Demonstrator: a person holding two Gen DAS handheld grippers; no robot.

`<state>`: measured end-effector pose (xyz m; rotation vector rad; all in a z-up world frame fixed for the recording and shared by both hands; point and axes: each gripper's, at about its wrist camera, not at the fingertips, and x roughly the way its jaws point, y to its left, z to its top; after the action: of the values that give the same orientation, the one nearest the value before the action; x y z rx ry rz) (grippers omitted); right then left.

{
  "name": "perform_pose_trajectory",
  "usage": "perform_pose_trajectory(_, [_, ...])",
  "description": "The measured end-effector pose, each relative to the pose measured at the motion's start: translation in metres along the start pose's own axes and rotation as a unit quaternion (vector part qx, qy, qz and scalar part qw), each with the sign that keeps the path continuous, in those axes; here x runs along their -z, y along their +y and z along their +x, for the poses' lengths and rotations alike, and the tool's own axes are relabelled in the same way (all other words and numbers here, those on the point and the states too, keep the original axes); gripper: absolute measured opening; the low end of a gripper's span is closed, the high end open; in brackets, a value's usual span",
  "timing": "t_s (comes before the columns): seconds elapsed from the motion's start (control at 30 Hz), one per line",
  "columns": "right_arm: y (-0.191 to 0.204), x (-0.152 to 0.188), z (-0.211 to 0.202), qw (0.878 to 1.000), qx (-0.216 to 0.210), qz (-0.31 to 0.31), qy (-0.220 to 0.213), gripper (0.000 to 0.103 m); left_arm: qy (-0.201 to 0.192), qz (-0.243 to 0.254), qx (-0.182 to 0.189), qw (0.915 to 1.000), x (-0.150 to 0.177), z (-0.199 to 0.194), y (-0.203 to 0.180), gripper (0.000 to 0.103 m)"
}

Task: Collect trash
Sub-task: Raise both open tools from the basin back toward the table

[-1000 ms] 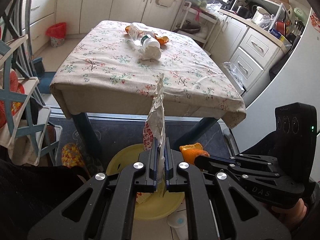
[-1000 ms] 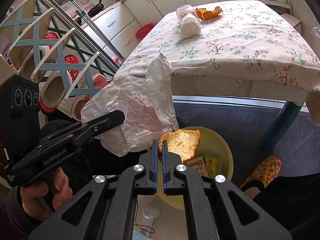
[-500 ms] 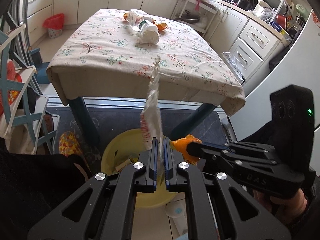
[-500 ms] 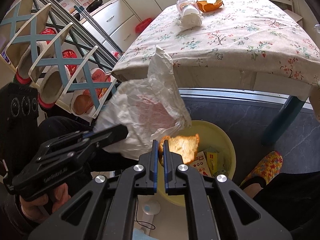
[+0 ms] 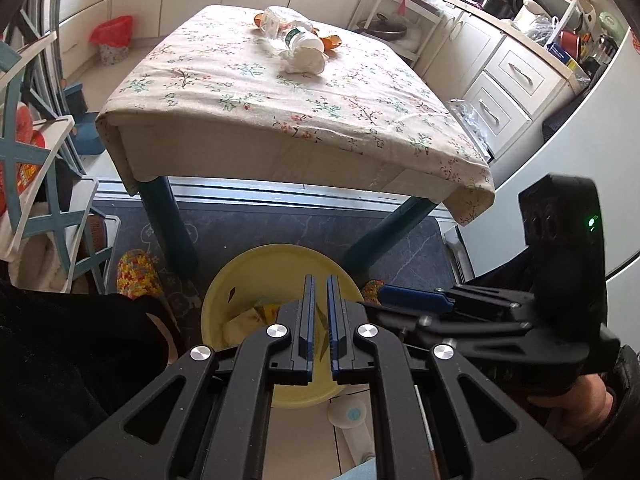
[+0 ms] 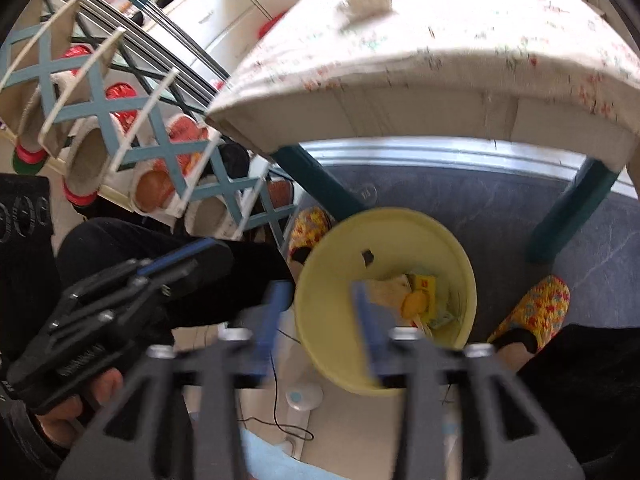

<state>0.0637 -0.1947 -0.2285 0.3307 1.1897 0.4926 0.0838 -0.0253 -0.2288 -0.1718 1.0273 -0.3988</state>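
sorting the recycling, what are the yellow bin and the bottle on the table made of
Yellow bin: looks like moulded plastic, smooth with a slight sheen and a thin even wall.
Bottle: likely clear thin plastic, see-through and lying on its side with a green label band; a white crumpled wad, probably tissue, lies against it.

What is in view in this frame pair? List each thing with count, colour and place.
Bin: one, yellow, on the floor below both grippers, trash inside.
Table: one, floral cloth, blue legs, beyond the bin.
Plastic bottle: one, clear, lying on the table's far side.
Crumpled tissue: one, white, touching the bottle.
Orange peel: orange, behind the bottle.
Slippers: two, yellow patterned, beside the bin.
Small bin: one, red liner, by the cabinets.
Left gripper: black, shut, empty.
Right gripper: black, jaws opening, nothing between them.
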Motion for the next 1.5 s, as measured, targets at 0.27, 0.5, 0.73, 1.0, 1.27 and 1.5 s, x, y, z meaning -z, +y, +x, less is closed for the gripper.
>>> perform_pose_trajectory(0.27, [-0.004, -0.004, 0.0, 1.0, 0.011, 0.012, -0.006, 0.053, -0.026, -0.029, -0.02, 0.999, -0.007, -0.003, 0.013, 0.039])
perform_pose_trajectory(0.5, [-0.008, -0.008, -0.005, 0.999, 0.013, 0.024, -0.025, 0.054, -0.054, -0.071, -0.038, 0.9953, -0.013, -0.01, 0.03, 0.057])
perform_pose_trajectory(0.73, [-0.01, -0.012, -0.01, 0.999, 0.013, 0.03, -0.042, 0.054, -0.057, -0.087, -0.044, 0.9936, -0.016, -0.008, 0.039, 0.063])
perform_pose_trajectory(1.0, [-0.037, -0.021, -0.046, 0.989, 0.008, 0.078, -0.124, 0.054, -0.09, -0.132, -0.046, 0.9861, -0.024, -0.02, 0.06, 0.068])
perform_pose_trajectory(1.27, [-0.052, -0.028, -0.05, 0.982, 0.011, 0.119, -0.147, 0.054, -0.099, -0.159, -0.045, 0.9812, -0.037, -0.02, 0.077, 0.069])
perform_pose_trajectory(1.5, [-0.045, -0.049, -0.057, 0.98, 0.019, 0.101, -0.169, 0.054, -0.101, -0.117, -0.045, 0.9869, -0.073, -0.012, 0.067, 0.072])
